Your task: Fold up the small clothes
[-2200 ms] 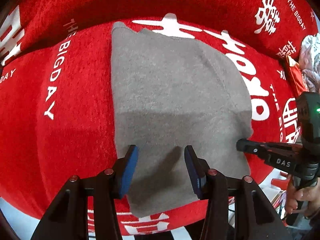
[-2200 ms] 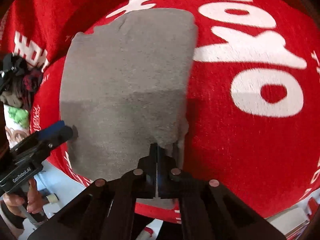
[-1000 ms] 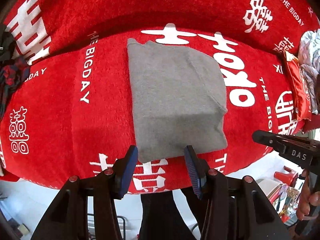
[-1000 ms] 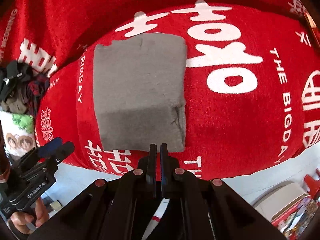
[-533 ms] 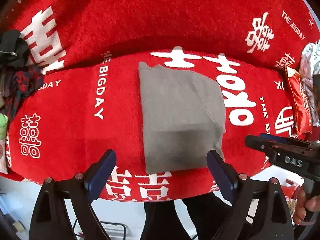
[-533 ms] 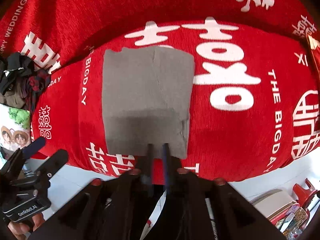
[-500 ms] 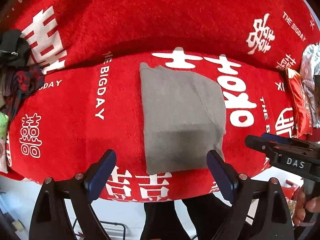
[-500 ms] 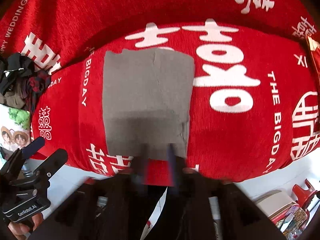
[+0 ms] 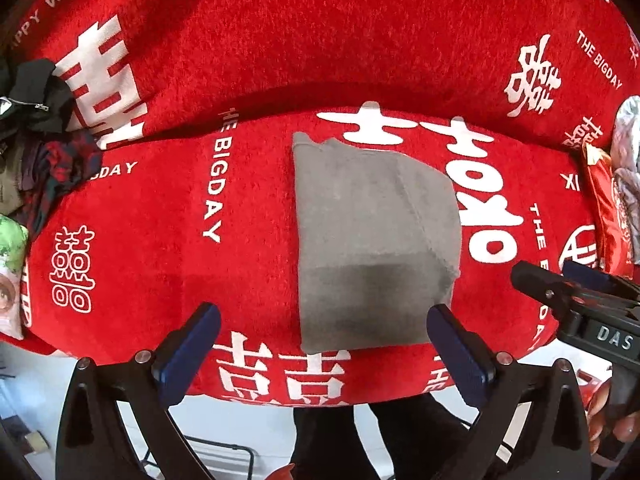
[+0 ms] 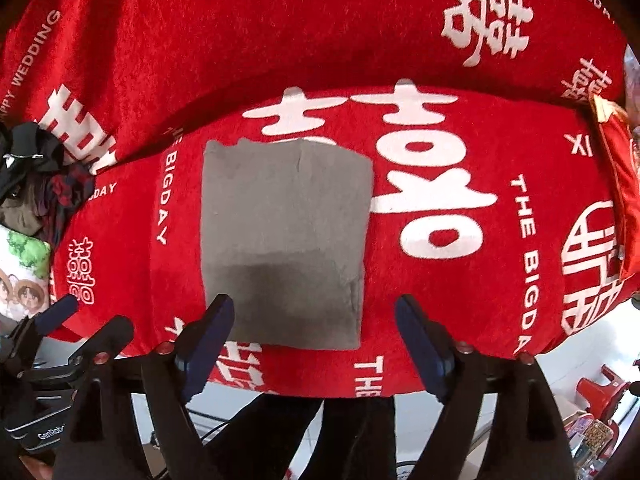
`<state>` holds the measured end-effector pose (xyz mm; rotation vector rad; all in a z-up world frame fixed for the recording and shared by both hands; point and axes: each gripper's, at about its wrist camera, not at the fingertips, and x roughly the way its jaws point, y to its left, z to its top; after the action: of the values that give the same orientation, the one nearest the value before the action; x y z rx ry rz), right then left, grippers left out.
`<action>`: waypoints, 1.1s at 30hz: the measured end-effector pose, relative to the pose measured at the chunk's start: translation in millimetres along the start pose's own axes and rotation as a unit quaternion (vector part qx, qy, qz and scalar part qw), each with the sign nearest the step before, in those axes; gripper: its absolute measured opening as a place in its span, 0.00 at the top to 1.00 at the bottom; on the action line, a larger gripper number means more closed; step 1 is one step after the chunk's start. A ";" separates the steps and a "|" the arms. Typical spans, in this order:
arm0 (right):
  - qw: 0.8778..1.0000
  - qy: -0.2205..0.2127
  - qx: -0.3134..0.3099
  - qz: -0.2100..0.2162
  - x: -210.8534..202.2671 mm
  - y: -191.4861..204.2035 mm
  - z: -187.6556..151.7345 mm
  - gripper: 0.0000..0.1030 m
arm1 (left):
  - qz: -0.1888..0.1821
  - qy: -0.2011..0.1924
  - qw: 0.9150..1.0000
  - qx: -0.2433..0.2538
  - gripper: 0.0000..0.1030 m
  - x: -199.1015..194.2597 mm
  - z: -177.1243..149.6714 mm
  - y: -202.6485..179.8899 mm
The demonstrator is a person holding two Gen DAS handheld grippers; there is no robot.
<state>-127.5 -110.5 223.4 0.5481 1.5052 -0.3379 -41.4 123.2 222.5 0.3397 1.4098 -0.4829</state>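
A lived-in home is indicated. The upper and middle frame is filled by a sofa (image 9: pixel 360 40) draped in a red cover (image 10: pixel 460 280) printed with white wedding characters. At the left edge, a heap of dark clothes (image 9: pixel 36 128) and a cartoon-print cushion (image 10: pixel 22 276) are seen. A pale tiled floor (image 10: pixel 592 344) and red stools (image 10: pixel 600 390) are visible at lower right.

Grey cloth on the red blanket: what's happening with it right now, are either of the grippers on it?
No. The grey cloth lies folded into a flat rectangle on the red blanket, and nothing holds it. A person holds the left gripper and right gripper above its near edge; both have just been opening their jaws, which stand wide with nothing between them. A pile of dark clothes sits at the blanket's left end.
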 end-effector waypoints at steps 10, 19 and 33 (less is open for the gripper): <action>1.000 0.001 -0.001 -0.019 -1.2 -0.5 -2.6 0.09 | 0.031 -0.021 0.999 0.005 0.00 -6.6 2.0 -2.0; 1.000 -0.005 -0.001 -0.025 -4.4 1.3 -4.0 0.09 | 0.033 -0.012 0.999 -0.009 0.00 -6.4 3.8 0.6; 0.999 -0.001 0.001 -0.032 -3.5 1.8 -5.8 0.09 | 0.037 -0.003 0.999 -0.002 0.00 -3.5 1.4 -2.4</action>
<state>-131.6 -106.3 227.3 0.5022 1.5238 -0.3893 -41.7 120.9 226.3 0.3862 1.3877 -0.4202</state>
